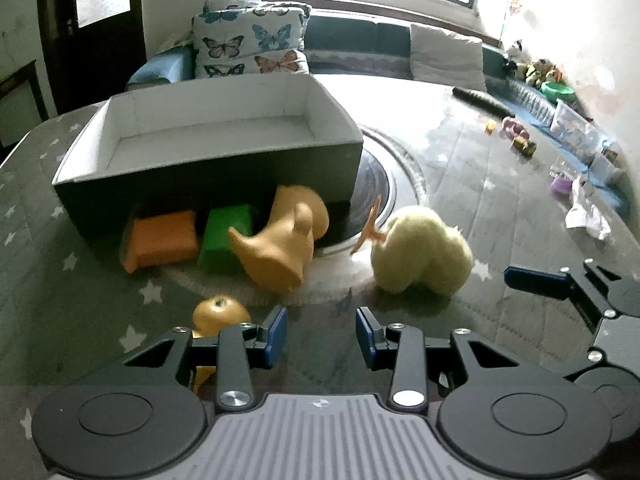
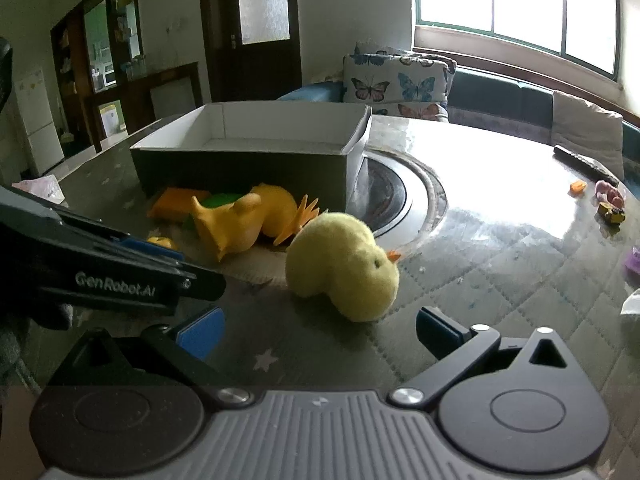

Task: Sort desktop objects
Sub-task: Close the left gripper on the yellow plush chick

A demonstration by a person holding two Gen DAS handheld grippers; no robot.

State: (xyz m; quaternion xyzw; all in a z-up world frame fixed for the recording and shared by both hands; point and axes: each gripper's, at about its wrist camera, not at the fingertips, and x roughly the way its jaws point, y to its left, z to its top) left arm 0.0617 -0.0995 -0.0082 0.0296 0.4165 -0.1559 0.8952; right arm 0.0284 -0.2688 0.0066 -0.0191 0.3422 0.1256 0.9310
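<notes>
A butterfly-printed white cushion (image 1: 250,42) is leaning on the dark teal sofa (image 1: 356,40) beyond the table, with a plain pale cushion (image 1: 446,56) propped further along under the bright, green-framed window (image 2: 516,4). A dark wooden door with a frosted glass pane (image 2: 256,20) is standing shut in the far wall, and a white fridge (image 2: 38,120) is showing beside dark wooden shelving (image 2: 104,64).

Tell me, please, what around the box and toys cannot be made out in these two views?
- Small yellow toy: lower part hidden behind the left hand-held gripper in its view.
- Green block: mostly hidden behind the rubber duck, right view.
- Box floor: near part hidden by its front wall.
- Small toys at the far table edge: blurred.
</notes>
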